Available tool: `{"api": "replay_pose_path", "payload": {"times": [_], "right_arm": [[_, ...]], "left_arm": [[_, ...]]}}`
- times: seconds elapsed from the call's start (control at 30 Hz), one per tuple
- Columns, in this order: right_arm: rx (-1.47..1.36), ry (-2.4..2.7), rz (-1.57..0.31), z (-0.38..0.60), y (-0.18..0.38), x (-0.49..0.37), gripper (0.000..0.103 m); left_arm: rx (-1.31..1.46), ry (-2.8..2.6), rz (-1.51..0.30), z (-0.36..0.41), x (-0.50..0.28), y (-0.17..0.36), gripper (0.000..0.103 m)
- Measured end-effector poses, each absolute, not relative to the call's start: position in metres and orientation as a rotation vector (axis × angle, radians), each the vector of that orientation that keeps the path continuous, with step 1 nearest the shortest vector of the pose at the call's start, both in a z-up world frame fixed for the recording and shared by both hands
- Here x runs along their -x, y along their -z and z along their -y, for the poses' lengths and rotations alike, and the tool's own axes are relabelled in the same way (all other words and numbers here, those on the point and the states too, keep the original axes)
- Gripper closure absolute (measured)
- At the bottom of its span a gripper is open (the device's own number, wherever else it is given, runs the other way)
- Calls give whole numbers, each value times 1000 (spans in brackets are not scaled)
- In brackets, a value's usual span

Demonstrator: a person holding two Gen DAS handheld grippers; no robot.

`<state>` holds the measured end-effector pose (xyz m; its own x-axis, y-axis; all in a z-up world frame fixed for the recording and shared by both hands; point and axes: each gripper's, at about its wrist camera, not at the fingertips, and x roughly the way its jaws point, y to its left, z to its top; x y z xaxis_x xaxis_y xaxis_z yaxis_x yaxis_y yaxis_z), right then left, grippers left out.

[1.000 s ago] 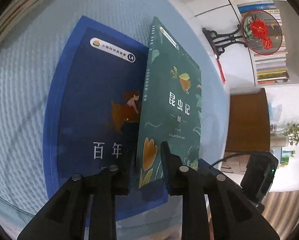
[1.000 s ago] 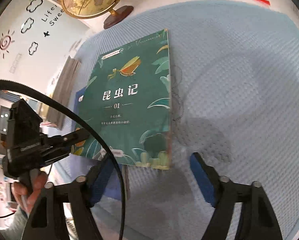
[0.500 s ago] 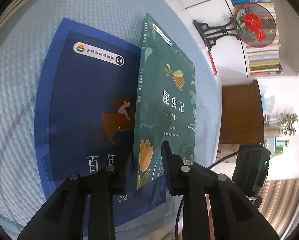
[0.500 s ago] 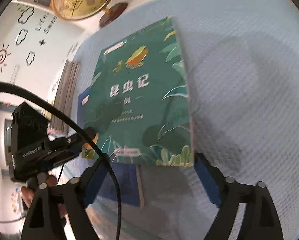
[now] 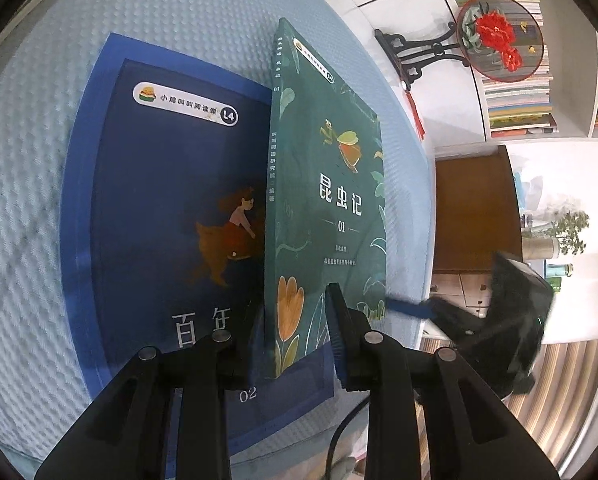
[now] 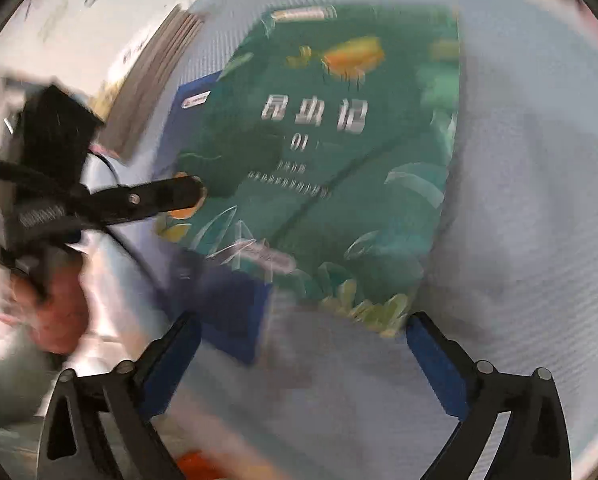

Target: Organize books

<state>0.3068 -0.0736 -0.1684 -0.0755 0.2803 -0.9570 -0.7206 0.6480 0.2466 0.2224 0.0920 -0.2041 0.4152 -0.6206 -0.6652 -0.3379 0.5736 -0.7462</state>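
Note:
A green book (image 5: 331, 200) lies partly over a bigger dark blue book (image 5: 159, 200) on the pale blue mat (image 5: 179, 12). My left gripper (image 5: 295, 312) is shut on the green book's lower corner by the spine, which it holds a little off the blue cover. In the blurred right wrist view the green book (image 6: 339, 160) fills the middle, with the blue book (image 6: 227, 312) showing under its left side. My right gripper (image 6: 303, 332) stands wide open just short of the green book's lower edge. Its right pad is near the book's corner, and no pad presses on it.
A round red-flower fan on a black stand (image 5: 499, 36) stands past the mat. Behind it are white shelves of stacked books (image 5: 515, 96) and a brown cabinet (image 5: 475, 208). A pile of books (image 6: 155, 72) lies at the mat's far left. A person's hand (image 6: 55, 320) holds the left gripper.
My right gripper's jaws spread much wider and it swung along the green book's lower edge, blurring its view. My left gripper kept its grip and tilted slightly.

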Motion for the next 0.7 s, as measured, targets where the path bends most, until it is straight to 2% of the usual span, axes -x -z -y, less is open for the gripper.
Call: {"api": "replay_pose_path", "payload": {"times": [0.07,0.1,0.3,0.47,0.63,0.67,0.7], "right_arm": [[460,-804,-1336,72,161,-302,39],[443,-765,-1328,74,161,-304,41],[135,-589,-1306,93,184,-317,42],[102,-580,-1269,87,185,-306,40],[-59,-614,-1296,105,186,-309,40],[-66,-617,-1297,104,185,-307,40],[-69,-620,-1298,104,184,-306,40]], "left_arm": [[998,226,-1178,-92,-222,204,78],[997,228,-1178,-92,-222,204,78],[1000,229,-1191,-91,-221,204,78],[1073,355,-1135,-76,-219,186,80],[912,259,-1122,-62,-228,168,80],[901,234,-1136,-61,-231,174,82],[903,219,-1148,-60,-234,180,89]]}}
